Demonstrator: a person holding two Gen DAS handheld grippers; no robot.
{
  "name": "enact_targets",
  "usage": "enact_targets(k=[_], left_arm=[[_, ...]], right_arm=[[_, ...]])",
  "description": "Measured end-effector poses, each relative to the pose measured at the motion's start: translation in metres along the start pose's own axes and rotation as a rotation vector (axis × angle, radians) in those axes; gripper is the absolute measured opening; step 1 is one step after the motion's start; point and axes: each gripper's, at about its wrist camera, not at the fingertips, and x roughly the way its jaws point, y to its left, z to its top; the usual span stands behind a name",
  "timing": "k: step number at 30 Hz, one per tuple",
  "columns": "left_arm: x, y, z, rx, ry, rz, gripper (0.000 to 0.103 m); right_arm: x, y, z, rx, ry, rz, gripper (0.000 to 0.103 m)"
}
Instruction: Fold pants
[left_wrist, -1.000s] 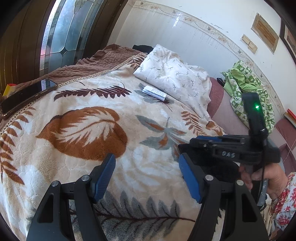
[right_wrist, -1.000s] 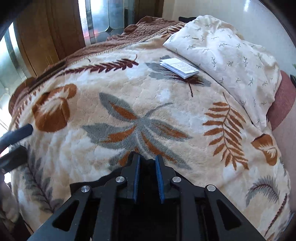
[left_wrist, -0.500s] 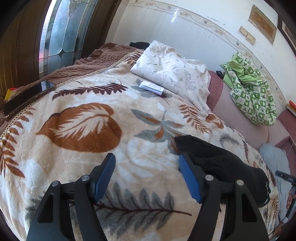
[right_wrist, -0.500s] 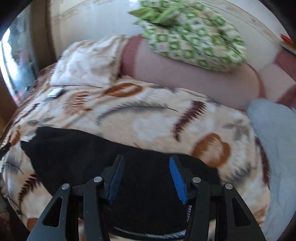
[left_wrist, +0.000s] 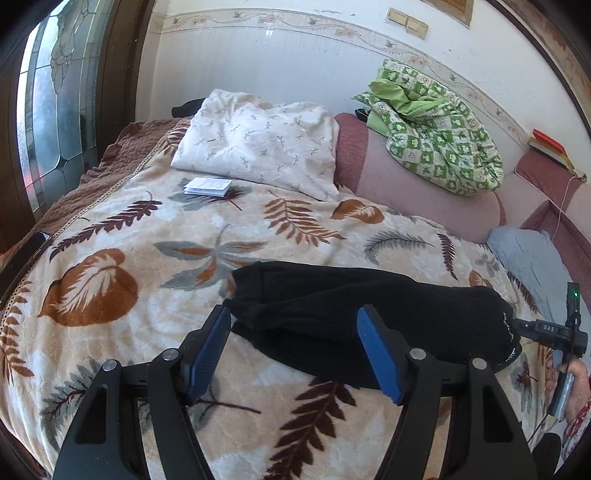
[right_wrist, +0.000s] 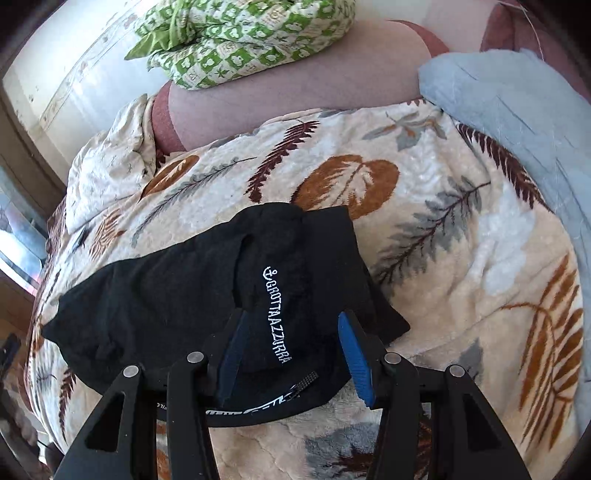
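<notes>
White embroidered lettering "GROTTAAZZURRA" with a small anchor sign runs along the black pants (right_wrist: 207, 295). The right hand-held gripper (left_wrist: 546, 328) body bears "DAS".

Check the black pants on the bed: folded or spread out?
Folded, at least partly: the black pants lie as a compact layered bundle on the leaf-print blanket, with no separate legs showing. How many folds, cannot tell.

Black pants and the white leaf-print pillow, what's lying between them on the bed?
In the left wrist view, a small white booklet lies on the leaf-pattern blanket just before the pillow; otherwise only blanket separates it from the black pants.
</notes>
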Motion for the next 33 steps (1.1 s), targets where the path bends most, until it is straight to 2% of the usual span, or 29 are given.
enact_targets(k=[5,11,15,18,19,20,23,28,30,32,33], left_arm=[[-0.001,-0.017,-0.004,0.012,0.018,-0.021,0.071],[-0.004,-0.027,-0.009,0.025,0.025,-0.040,0.071],[-0.005,-0.029,-0.011,0.020,0.028,-0.054,0.071],[-0.003,-0.031,-0.013,0.021,0.034,-0.060,0.071],[-0.002,-0.032,-0.014,0.020,0.036,-0.061,0.071],[-0.002,-0.032,-0.015,0.020,0.038,-0.061,0.071],[-0.003,-0.031,-0.015,0.020,0.034,-0.061,0.071],[-0.002,-0.024,-0.016,0.001,0.039,-0.056,0.071],[-0.003,-0.021,-0.017,-0.009,0.042,-0.055,0.071],[-0.004,-0.020,-0.017,-0.014,0.040,-0.054,0.071],[-0.005,-0.019,-0.017,-0.012,0.039,-0.052,0.071]], right_arm=[[0.006,-0.023,0.003,0.153,-0.006,0.066,0.055],[-0.006,-0.048,0.002,0.293,-0.034,0.176,0.055],[-0.011,-0.057,-0.010,0.402,-0.016,0.345,0.055],[-0.003,-0.051,-0.019,0.448,0.039,0.474,0.055],[0.001,-0.046,-0.021,0.456,0.060,0.485,0.055],[0.004,-0.042,-0.022,0.450,0.076,0.462,0.055],[0.012,-0.029,-0.023,0.408,0.110,0.296,0.055],[0.019,-0.027,-0.017,0.428,0.062,0.217,0.052],[0.025,-0.027,-0.015,0.441,0.054,0.203,0.031],[0.033,-0.028,-0.016,0.464,0.070,0.220,0.019],[0.033,-0.030,-0.016,0.472,0.063,0.221,0.016]])
